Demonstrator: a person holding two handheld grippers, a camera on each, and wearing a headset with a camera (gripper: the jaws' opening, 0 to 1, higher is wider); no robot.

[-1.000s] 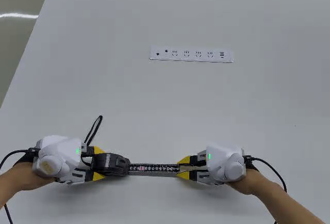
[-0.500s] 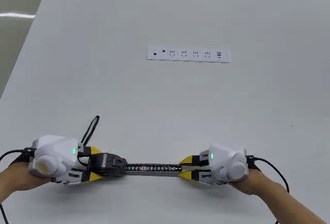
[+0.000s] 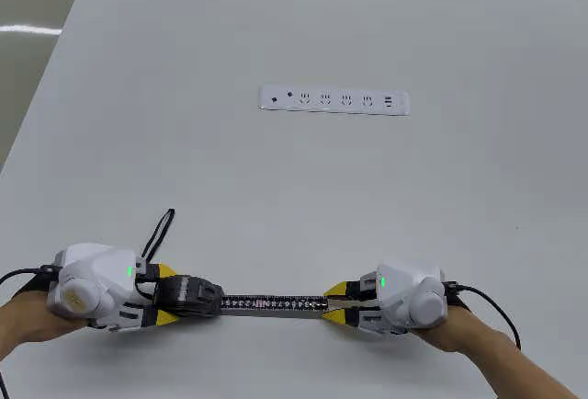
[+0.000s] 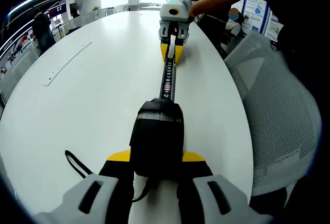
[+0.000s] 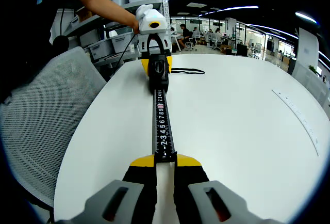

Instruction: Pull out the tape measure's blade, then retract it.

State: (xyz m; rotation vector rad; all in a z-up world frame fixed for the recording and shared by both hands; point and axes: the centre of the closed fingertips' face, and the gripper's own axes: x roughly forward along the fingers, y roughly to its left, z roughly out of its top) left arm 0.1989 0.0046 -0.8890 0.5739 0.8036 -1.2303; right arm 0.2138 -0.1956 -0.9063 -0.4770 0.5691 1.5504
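- your left tool [image 3: 168, 294] is clamped on the black tape measure case [image 3: 193, 294], near the white surface's [image 3: 276, 188] front edge.
- your right tool [image 3: 333, 303] pinches the blade [image 3: 271, 302] tip, and the blade spans between them.
- digits 2 to 9 read along it.

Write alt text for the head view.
On a white table, the left gripper clamps a black tape measure while the right gripper pinches the end of its pulled-out blade. A white power strip lies farther back.
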